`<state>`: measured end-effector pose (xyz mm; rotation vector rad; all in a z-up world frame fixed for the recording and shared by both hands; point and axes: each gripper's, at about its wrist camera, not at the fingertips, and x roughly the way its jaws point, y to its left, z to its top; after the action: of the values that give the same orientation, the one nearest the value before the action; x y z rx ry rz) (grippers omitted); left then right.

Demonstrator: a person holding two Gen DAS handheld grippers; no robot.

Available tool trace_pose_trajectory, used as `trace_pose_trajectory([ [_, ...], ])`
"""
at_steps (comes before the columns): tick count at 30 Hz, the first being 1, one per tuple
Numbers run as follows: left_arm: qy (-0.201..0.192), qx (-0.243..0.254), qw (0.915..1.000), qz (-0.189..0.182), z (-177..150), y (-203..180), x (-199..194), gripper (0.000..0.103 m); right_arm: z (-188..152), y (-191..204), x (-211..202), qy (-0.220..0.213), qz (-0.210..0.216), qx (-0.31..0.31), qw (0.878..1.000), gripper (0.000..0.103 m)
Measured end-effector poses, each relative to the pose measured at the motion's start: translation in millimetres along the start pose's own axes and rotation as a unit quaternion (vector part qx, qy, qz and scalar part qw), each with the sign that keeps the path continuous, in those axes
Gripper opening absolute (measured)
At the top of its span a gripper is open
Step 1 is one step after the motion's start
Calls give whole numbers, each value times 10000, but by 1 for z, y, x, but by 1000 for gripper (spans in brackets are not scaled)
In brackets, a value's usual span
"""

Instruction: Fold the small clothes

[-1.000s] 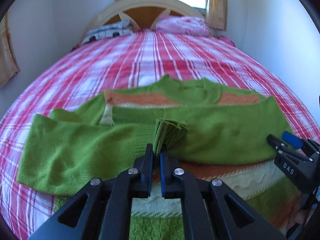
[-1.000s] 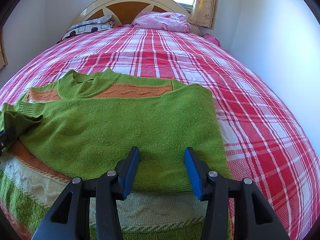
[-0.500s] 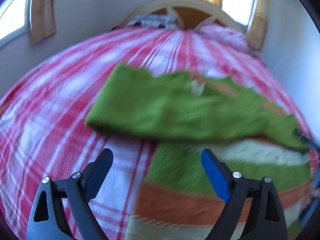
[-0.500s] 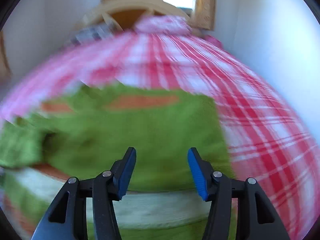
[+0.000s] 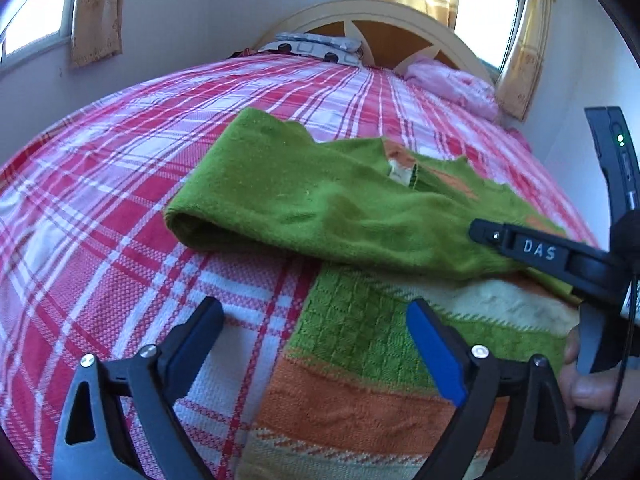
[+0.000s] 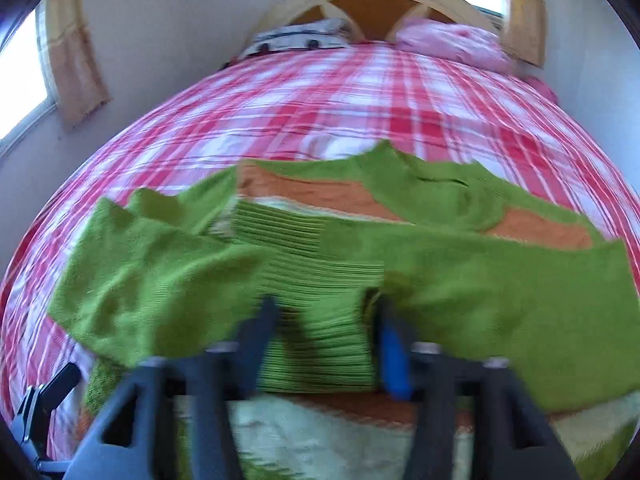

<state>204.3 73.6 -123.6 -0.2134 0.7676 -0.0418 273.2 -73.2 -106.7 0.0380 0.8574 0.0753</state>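
Green knit sweater (image 5: 320, 208) lies on the plaid bed (image 5: 100, 220), your left gripper (image 5: 316, 344) has just spread wide over its hem, gripping nothing, your right gripper (image 6: 324, 328) has just been closing on the ribbed cuff (image 6: 316, 280).

I see a knitted sweater (image 5: 320, 208), its green wool matt and fuzzy, with a ribbed cuff (image 6: 316, 320) and waffle-textured hem. The bed (image 5: 120, 200) wears a coarse woven plaid cloth. My left tongs (image 5: 316, 340) are matt black plastic with smooth blue pads and shiny metal rivets.
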Motion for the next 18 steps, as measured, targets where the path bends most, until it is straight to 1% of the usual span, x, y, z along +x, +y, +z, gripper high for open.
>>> trace_pose_trajectory([
  [2,-19,-84,9999,-105,2,3,1,98,3,9,-4,-71,-44,-211,9997,5],
  [3,-21,-101,9999,-129,2,3,1,98,3,11,-7,-89,-70,-295,9995,5],
  [5,-27,-101,9999,-134,2,2,1,98,10,17,-19,-297,-138,-507,9982,4],
  [8,-22,-101,9999,-130,2,2,1,98,23,9,-47,-696,-132,-449,9965,4],
  [12,-15,-102,9999,-122,2,2,1,98,48,-15,-97,-1265,-255,-321,9911,4],
  [14,-12,-99,9999,-107,2,1,2,98,57,-30,-117,-1451,-371,-304,9883,4],
  [16,-6,-84,9999,-77,2,0,3,98,61,-49,-134,-1588,-572,-315,9851,4],
  [18,-1,-69,10000,-43,2,0,3,98,60,-68,-142,-1618,-822,-329,9828,4],
])
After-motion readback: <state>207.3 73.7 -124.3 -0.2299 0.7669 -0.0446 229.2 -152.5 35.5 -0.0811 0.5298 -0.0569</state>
